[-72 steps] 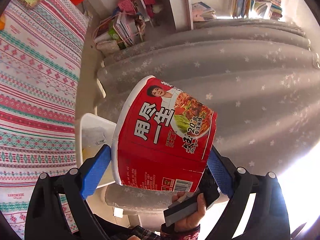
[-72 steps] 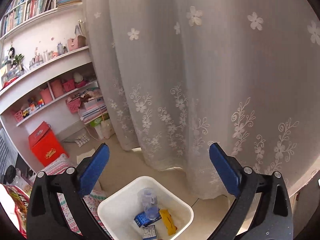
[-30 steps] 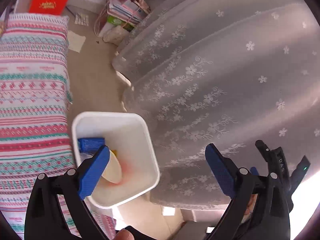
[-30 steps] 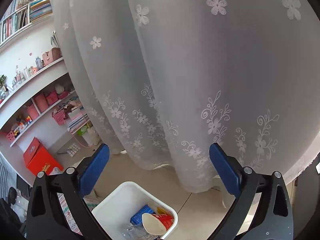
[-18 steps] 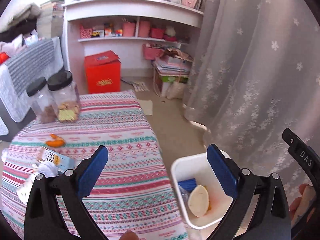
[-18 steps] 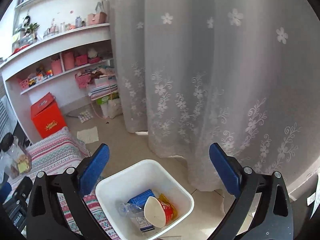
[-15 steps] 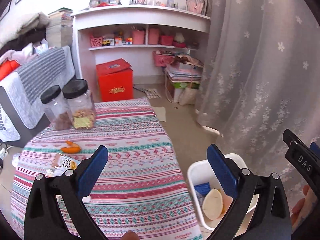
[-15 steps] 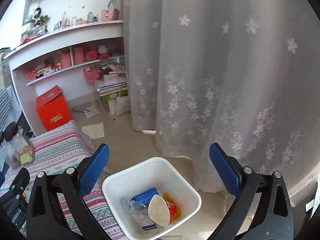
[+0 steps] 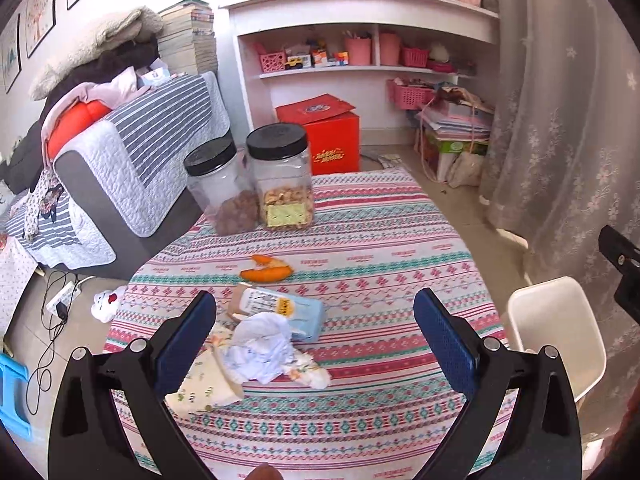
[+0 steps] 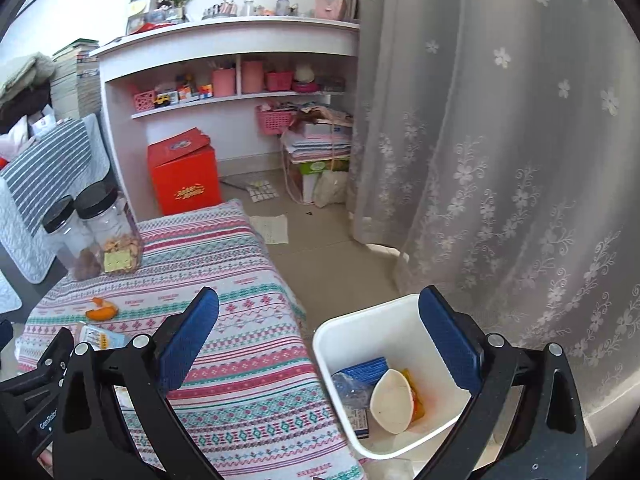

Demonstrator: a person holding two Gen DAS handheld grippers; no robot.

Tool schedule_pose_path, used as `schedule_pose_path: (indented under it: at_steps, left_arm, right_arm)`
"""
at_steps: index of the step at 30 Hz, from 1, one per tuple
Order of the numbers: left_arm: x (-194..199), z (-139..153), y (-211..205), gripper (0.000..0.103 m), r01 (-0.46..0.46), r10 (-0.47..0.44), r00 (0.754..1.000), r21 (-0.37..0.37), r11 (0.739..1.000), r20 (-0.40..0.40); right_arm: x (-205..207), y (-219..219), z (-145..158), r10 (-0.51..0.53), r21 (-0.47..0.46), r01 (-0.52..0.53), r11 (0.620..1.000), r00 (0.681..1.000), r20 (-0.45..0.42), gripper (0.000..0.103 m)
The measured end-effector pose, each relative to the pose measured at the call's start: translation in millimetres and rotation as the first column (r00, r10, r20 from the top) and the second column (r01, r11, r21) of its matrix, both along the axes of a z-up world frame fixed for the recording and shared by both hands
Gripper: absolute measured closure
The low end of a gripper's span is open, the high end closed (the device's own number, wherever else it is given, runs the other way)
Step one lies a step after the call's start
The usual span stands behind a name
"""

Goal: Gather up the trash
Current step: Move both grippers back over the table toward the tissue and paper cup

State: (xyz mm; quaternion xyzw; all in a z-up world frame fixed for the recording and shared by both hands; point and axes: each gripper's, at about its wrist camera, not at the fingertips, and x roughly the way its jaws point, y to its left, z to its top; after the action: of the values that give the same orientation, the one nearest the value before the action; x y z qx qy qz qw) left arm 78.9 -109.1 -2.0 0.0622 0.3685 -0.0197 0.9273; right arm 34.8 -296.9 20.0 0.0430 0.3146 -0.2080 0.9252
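Just ahead of the empty, wide-open left gripper, crumpled tissue is seen; the right gripper, likewise released, is held farther, over the bin.

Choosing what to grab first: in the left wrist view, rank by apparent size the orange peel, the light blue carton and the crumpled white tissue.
1. crumpled white tissue
2. light blue carton, close to the tissue; nearness makes it unsure
3. orange peel, plainly smallest
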Motion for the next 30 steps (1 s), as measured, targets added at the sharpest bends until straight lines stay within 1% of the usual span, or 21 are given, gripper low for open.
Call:
schedule_pose_path:
  at_steps: [2,4,7,8,11,14,16,18,20,22,23,24,25,26,27,30]
  left_arm:
    - [11,-7,21,0.007,0.0,0.0,0.998,0.003,1.0,-0.065]
    - [23,-14,41,0.007,0.007,-0.009,0.99,-0.014,1.0,-0.141]
    - [41,-30,70,0.007,0.02,-0.039,0.961,-0.07,0.997,-0.276]
    - [46,-35,77,0.007,0.022,-0.048,0.952,-0.089,0.996,-0.303]
    - [51,-47,89,0.007,0.046,-0.087,0.934,-0.126,0.991,-0.346]
    - [54,-60,88,0.007,0.077,-0.131,0.917,-0.154,0.985,-0.377]
    - [57,-71,82,0.007,0.102,-0.152,0.909,-0.147,0.984,-0.389]
    - [57,-81,72,0.008,0.14,-0.172,0.903,-0.108,0.984,-0.395]
    - [59,-90,63,0.014,0.177,-0.183,0.9,-0.052,0.983,-0.396]
    - [62,-99,58,0.039,0.201,-0.196,0.887,-0.031,0.979,-0.419]
    - [63,-103,58,0.046,0.202,-0.193,0.882,-0.024,0.979,-0.43]
    - [63,-106,59,0.06,0.204,-0.191,0.878,-0.019,0.979,-0.44]
    - [63,-108,61,0.07,0.2,-0.187,0.877,-0.016,0.98,-0.444]
    - [63,-107,65,0.076,0.192,-0.181,0.882,-0.02,0.981,-0.435]
    - [62,-103,70,0.082,0.182,-0.185,0.888,-0.048,0.982,-0.422]
    - [53,-79,87,0.084,0.162,-0.2,0.912,-0.134,0.978,-0.357]
  right_arm:
    - [6,12,-1,0.033,0.023,-0.033,0.999,0.999,-0.009,0.007]
    - [10,22,-1,0.054,0.035,-0.054,0.998,0.998,-0.016,0.007]
    - [17,35,-1,0.079,0.043,-0.078,0.996,0.997,-0.02,0.007]
    - [19,38,-1,0.087,0.049,-0.086,0.995,0.996,-0.022,0.007]
    - [24,44,-1,0.103,0.074,-0.101,0.992,0.994,-0.028,0.007]
    - [28,46,-3,0.108,0.102,-0.103,0.989,0.993,-0.041,0.007]
    - [31,46,-7,0.11,0.111,-0.103,0.988,0.992,-0.056,0.007]
    - [33,46,-9,0.112,0.117,-0.103,0.988,0.991,-0.07,0.007]
    - [33,45,-11,0.108,0.117,-0.098,0.988,0.991,-0.077,0.007]
    - [34,44,-12,0.103,0.118,-0.093,0.989,0.991,-0.081,0.007]
    - [35,43,-12,0.102,0.12,-0.092,0.988,0.991,-0.085,0.007]
    - [35,43,-12,0.103,0.123,-0.092,0.988,0.991,-0.089,0.007]
    - [36,42,-13,0.105,0.127,-0.093,0.988,0.99,-0.094,0.007]
    - [37,43,-14,0.107,0.13,-0.094,0.987,0.989,-0.1,0.007]
    - [38,43,-15,0.112,0.132,-0.098,0.986,0.988,-0.105,0.007]
    - [38,47,-18,0.142,0.138,-0.126,0.982,0.984,-0.111,0.007]
